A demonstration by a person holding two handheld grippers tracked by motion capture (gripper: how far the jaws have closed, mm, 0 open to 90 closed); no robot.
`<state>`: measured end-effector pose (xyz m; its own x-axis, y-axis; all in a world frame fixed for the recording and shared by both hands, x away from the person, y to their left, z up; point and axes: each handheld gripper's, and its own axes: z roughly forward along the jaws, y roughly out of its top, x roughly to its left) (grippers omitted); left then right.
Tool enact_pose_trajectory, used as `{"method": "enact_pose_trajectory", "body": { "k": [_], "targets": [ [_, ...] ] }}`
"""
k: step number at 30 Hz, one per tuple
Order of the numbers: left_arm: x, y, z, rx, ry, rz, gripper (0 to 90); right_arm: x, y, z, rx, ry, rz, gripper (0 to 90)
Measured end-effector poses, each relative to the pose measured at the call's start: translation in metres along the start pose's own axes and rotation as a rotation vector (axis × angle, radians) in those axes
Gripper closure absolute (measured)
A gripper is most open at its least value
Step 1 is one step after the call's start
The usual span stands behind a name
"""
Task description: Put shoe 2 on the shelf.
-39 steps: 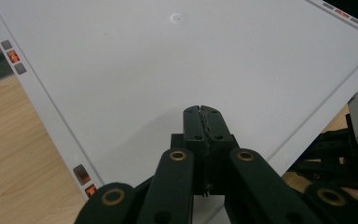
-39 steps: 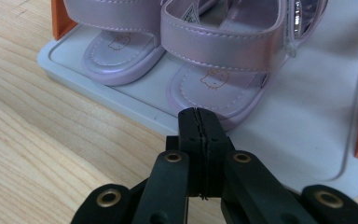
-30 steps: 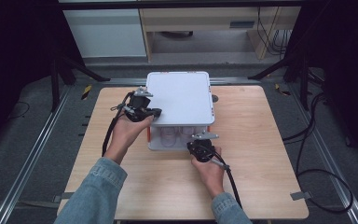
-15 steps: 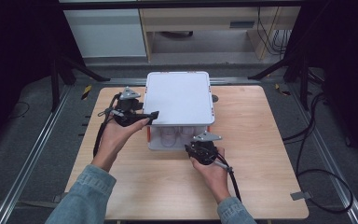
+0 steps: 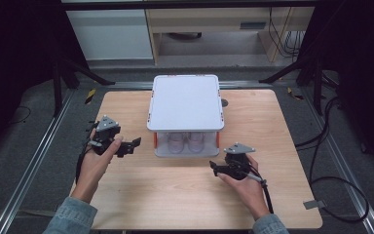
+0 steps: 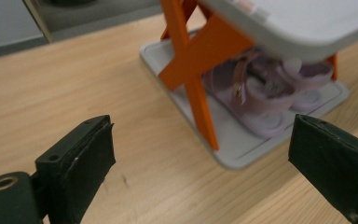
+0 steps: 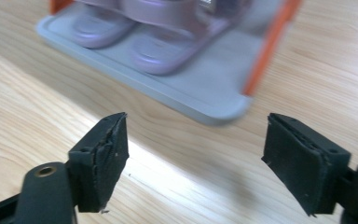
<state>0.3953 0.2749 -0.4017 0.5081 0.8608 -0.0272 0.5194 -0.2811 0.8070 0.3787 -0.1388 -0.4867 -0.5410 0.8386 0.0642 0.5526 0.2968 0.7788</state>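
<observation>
Both hands have drawn back from the grey two-tier plastic rack with orange struts (image 5: 185, 109), mid-table, lilac sandals (image 6: 261, 93) on its lower shelf. Left gripper (image 5: 129, 145) sits left of the rack, right gripper (image 5: 220, 169) off its front right corner; both have just been opening, jaws wide and empty.

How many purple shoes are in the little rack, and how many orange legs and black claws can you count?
Purple shoes: 2
Orange legs seen on the rack: 2
Black claws: 2, the left claw and the right claw, both open
Total: 6
</observation>
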Motion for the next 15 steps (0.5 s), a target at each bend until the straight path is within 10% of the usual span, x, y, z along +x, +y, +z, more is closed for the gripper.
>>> {"method": "enact_pose_trajectory", "body": {
  "k": [15],
  "targets": [
    [0.018,-0.080,0.046,0.109,0.094,0.031,5.6,-0.083,-0.031,-0.010,0.090,-0.185,0.094,11.5]
  ]
}}
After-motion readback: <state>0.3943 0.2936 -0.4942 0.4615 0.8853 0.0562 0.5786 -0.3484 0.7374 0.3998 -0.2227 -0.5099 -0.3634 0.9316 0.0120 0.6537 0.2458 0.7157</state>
